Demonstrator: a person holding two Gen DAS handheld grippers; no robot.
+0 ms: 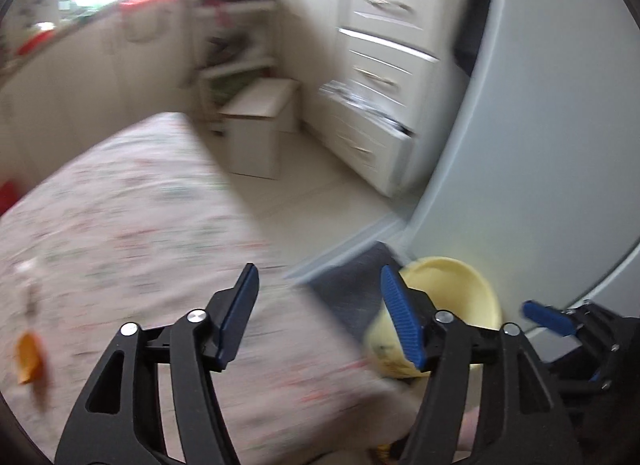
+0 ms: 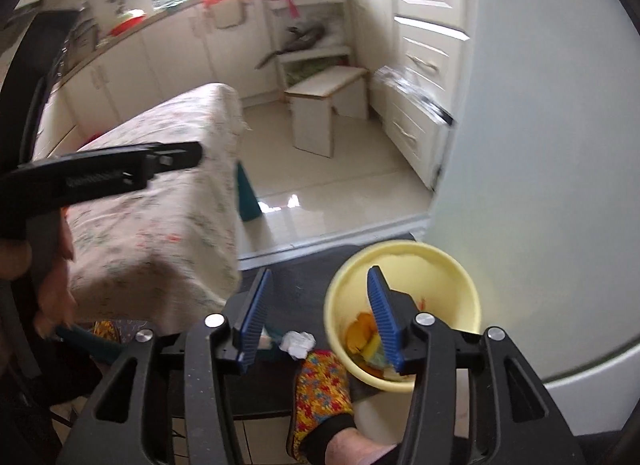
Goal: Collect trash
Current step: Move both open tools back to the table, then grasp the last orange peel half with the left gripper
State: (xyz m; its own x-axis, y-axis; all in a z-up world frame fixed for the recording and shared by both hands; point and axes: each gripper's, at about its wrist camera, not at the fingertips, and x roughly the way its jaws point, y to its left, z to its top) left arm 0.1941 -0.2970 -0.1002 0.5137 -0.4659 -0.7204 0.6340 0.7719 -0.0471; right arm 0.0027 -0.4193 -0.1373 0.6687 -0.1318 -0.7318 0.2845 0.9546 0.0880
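Observation:
A yellow bin (image 2: 428, 277) stands on a dark mat by the table, with orange and yellow scraps (image 2: 360, 335) at its bottom. My right gripper (image 2: 320, 277) hangs open above the bin's left rim, nothing between its pads. A crumpled white paper (image 2: 298, 343) lies on the mat beside the bin. My left gripper (image 1: 320, 281) is open and empty over the corner of the floral-clothed table (image 1: 140, 225). An orange scrap (image 1: 28, 357) lies on the cloth at the far left, blurred. The bin (image 1: 452, 285) shows behind the left gripper's right finger.
A foot in a colourful slipper (image 2: 320, 389) stands next to the bin. A white stool (image 2: 320, 113) sits on the tiled floor before cream drawers (image 2: 420, 65). A large pale appliance (image 2: 540, 145) fills the right side. A teal table leg (image 2: 246, 197) shows under the cloth.

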